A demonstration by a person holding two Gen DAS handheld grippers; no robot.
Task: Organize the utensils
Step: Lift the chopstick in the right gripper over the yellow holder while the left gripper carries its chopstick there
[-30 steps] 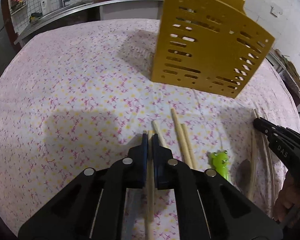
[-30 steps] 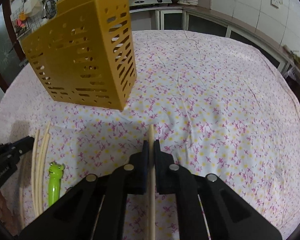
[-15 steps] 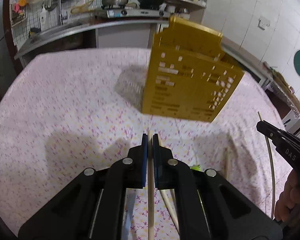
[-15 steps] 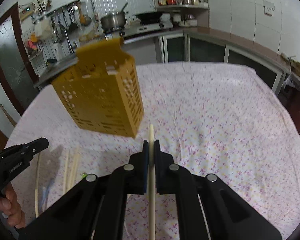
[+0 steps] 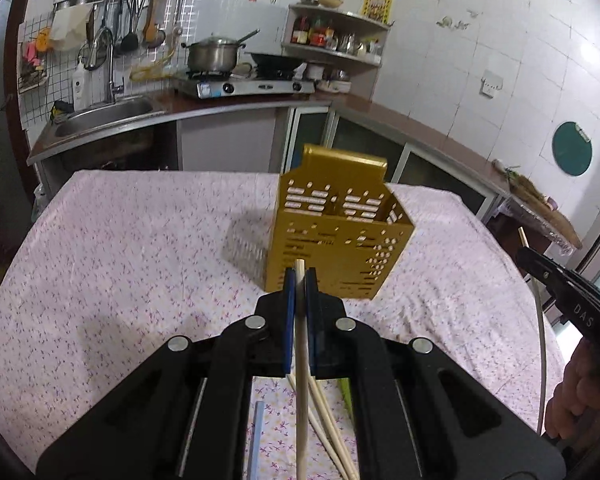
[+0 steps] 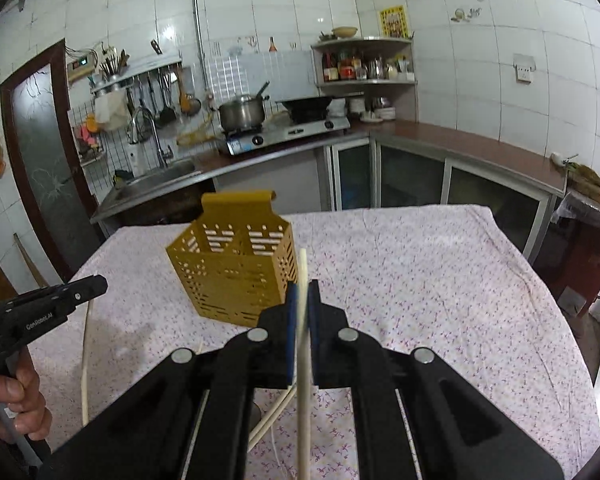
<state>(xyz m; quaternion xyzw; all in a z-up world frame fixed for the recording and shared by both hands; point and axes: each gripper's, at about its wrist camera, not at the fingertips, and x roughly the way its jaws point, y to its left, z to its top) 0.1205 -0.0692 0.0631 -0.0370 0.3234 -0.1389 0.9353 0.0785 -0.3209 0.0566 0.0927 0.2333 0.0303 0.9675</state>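
Observation:
A gold perforated utensil holder (image 5: 336, 236) stands upright on the flowered tablecloth, its open top showing two compartments; it also shows in the right wrist view (image 6: 236, 276). My left gripper (image 5: 299, 276) is shut on a wooden chopstick (image 5: 301, 380), held high above the table in front of the holder. My right gripper (image 6: 303, 288) is shut on another chopstick (image 6: 304, 380), lifted to the right of the holder. Loose chopsticks (image 5: 328, 424) lie on the cloth below; they also show in the right wrist view (image 6: 270, 416).
The table (image 5: 120, 248) carries a pink flowered cloth. A pale blue flat piece (image 5: 256, 436) lies on it near me. A kitchen counter with sink (image 5: 100, 114), stove and pot (image 5: 214, 56) runs behind the table. Cabinets line the right wall.
Both grippers have risen and tilted up from the table with their chopsticks. The holder now appears smaller and farther, its open top visible. The green frog utensil is out of sight.

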